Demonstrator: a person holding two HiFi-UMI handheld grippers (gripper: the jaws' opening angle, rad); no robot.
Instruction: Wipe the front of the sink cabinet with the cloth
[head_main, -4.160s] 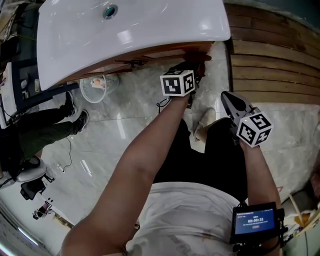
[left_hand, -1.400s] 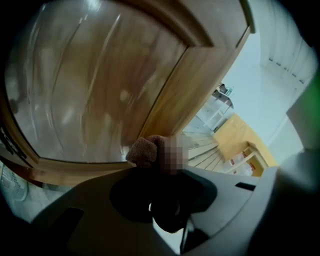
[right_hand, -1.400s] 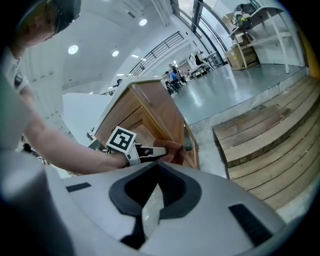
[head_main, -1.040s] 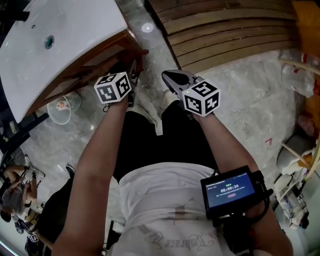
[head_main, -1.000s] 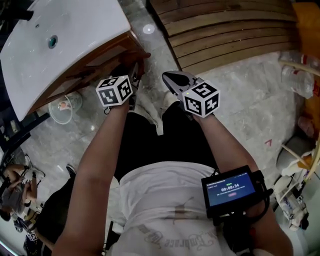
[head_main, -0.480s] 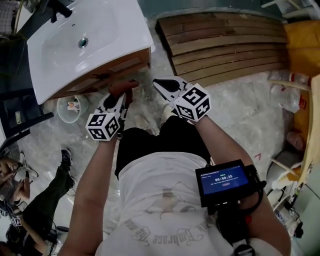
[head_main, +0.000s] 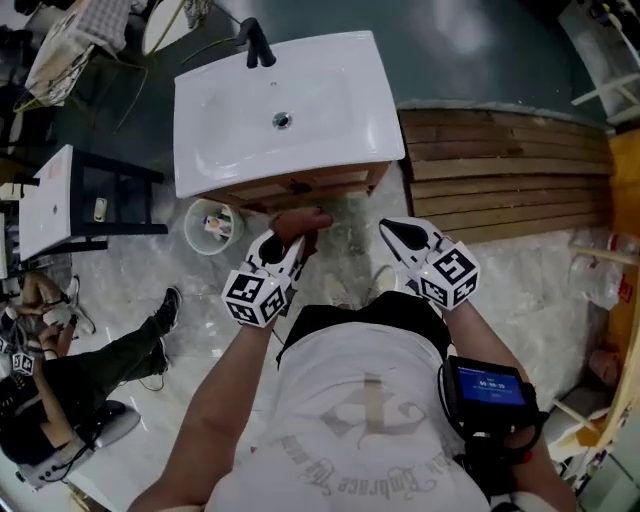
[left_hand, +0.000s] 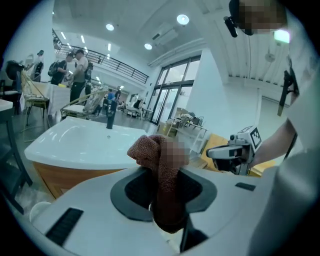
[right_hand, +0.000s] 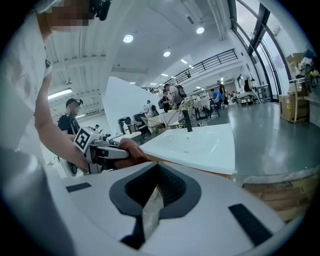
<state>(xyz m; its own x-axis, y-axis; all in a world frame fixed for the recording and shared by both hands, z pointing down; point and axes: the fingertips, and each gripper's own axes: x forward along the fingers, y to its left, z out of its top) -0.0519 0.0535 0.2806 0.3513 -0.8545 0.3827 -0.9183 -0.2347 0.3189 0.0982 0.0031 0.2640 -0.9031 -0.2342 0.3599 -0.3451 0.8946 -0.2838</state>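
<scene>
The white sink (head_main: 300, 100) sits on a wooden cabinet; a strip of the cabinet front (head_main: 300, 187) shows under the basin rim. My left gripper (head_main: 292, 240) is shut on a reddish-brown cloth (head_main: 303, 221), held just in front of that cabinet front. I cannot tell whether the cloth touches the wood. In the left gripper view the cloth (left_hand: 159, 165) bunches up out of the jaws, with the sink (left_hand: 80, 142) beyond. My right gripper (head_main: 392, 232) is shut and holds nothing, to the right of the cloth. In the right gripper view the sink (right_hand: 195, 142) lies ahead.
A small white basket (head_main: 208, 226) stands on the marble floor left of the cabinet. Wooden planks (head_main: 500, 185) lie to the right. A black rack (head_main: 95, 195) stands at the left, and a person's legs (head_main: 120, 345) are at the lower left. A black faucet (head_main: 257, 42) is at the back.
The head view has risen and turned, so the whole sink now shows. My left gripper with the cloth has drawn back from the cabinet's corner to its front. The right gripper stays shut alongside.
</scene>
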